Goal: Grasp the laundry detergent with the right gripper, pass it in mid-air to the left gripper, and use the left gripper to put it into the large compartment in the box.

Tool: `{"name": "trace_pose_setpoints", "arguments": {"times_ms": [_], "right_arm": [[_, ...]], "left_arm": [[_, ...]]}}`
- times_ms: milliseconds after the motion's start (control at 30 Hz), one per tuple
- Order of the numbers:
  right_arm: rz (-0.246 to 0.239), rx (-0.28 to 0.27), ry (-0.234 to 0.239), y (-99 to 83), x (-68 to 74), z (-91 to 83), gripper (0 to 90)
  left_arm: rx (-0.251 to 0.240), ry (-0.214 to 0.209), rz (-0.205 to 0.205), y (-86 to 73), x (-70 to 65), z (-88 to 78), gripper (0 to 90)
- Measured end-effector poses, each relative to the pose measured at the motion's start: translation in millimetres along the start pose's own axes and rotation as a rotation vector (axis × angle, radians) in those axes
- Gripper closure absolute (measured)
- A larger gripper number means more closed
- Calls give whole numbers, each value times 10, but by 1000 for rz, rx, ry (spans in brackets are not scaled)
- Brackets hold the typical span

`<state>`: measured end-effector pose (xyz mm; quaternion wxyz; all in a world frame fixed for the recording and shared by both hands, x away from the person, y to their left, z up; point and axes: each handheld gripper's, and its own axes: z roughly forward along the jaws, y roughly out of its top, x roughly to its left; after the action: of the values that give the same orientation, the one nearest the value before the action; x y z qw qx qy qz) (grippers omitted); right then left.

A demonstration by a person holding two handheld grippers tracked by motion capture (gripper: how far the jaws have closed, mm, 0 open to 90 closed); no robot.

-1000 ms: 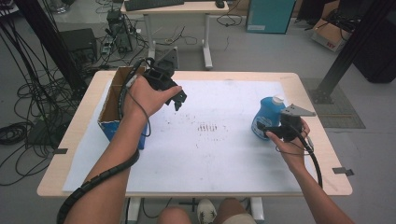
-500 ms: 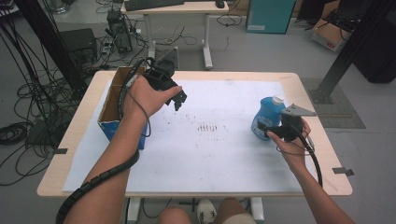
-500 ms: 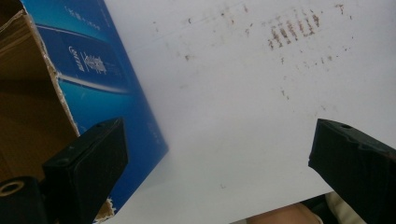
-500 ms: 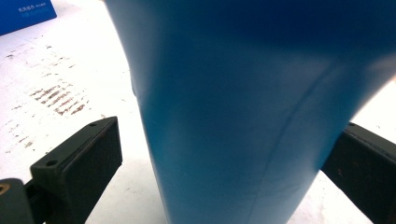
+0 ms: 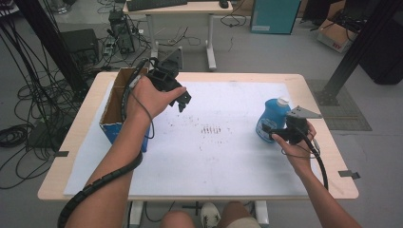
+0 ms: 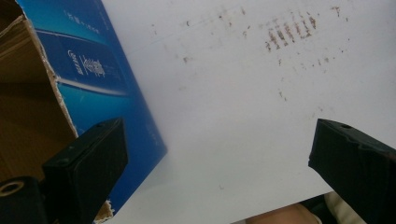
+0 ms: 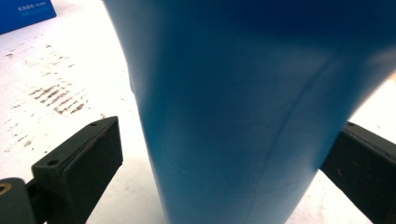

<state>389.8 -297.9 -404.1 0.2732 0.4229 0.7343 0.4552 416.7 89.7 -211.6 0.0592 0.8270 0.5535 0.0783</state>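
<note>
A blue bottle (image 5: 272, 118) with a white cap stands upright on the white sheet at the table's right. My right gripper (image 5: 278, 134) is at its near side, open, with one jaw on each side of the body. In the right gripper view the bottle (image 7: 243, 116) sits between the jaws of the right gripper (image 7: 224, 154); there is a gap at the left jaw, and the right jaw is close to the wall. My left gripper (image 5: 183, 100) hangs open above the sheet beside a cardboard box (image 5: 114, 111) with blue sides. The left gripper (image 6: 217, 163) holds nothing.
The open-topped box (image 6: 102, 70) stands at the table's left edge. A white paper sheet (image 5: 218, 156) with brown smudges (image 5: 211, 129) covers most of the wooden table (image 5: 332, 156). Cables, a desk and boxes lie on the floor beyond.
</note>
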Motion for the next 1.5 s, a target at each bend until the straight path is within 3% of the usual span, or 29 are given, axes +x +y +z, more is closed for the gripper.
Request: {"name": "trace_pose_setpoints", "arguments": {"times_ms": [467,1500], "right_arm": [[-2,-3,-3,7,-18,-19,14],[2,-7,0,-6,-22,-18,21]], "left_arm": [[-12,-15,1,19,-20,-34,50],[1,10,18,33,-57,18,49]]}}
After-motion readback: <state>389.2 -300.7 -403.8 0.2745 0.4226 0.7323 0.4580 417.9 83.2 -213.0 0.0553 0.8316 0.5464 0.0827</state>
